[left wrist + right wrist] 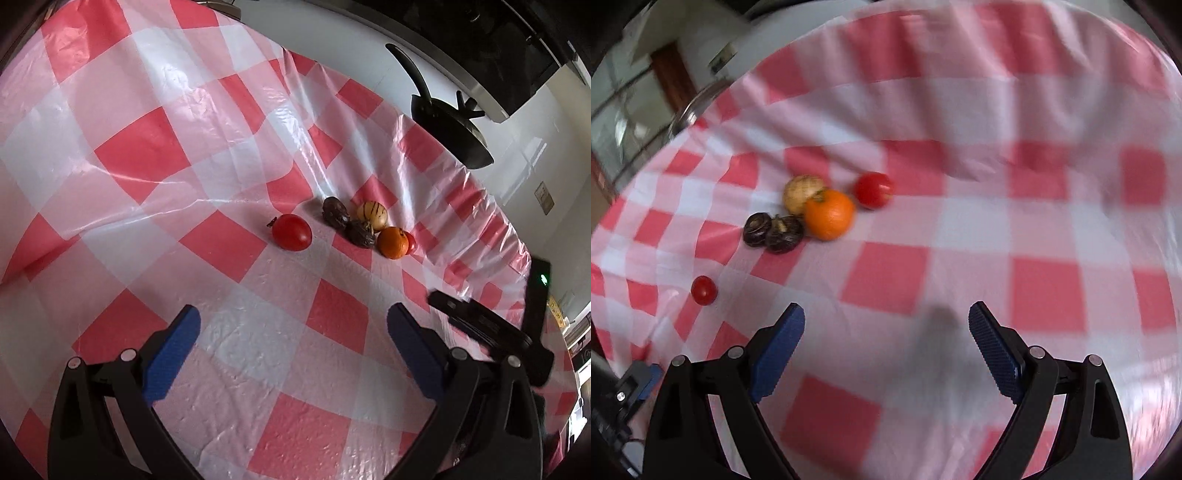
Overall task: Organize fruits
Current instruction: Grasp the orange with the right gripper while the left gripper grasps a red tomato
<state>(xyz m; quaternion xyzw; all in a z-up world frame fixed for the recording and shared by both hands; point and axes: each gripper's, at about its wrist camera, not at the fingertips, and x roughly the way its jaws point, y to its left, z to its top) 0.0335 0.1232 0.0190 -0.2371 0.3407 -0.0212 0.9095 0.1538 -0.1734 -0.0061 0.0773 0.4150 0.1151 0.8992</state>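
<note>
In the left wrist view, the left gripper (293,323) is hovering at the bottom of the frame with its blue fingers (173,354) standing wide apart and holding nothing. It is pointing over a red-and-white checked cloth (147,155). The fruits are sitting right of centre: a red tomato (291,232) is lying alone, a little apart from a cluster. In that cluster two dark wrinkled fruits (335,213) are touching each other, a yellow striped fruit (372,215) is sitting just behind them, and an orange (394,242) is resting at the right, with a small red fruit (410,242) peeking out beside it. A dark pan (448,125) is showing at the upper right.

In the right wrist view, somewhat blurred, the right gripper (886,325) is likewise hanging at the bottom with its fingers (993,354) spread and empty. The cluster is lying at the centre left: the orange (830,214) is touching the yellow fruit (802,192), the dark pair (772,229) is sitting to their lower left, one tomato (873,189) is just right of the orange, and another red one (703,290) is lying alone at the lower left.
</note>
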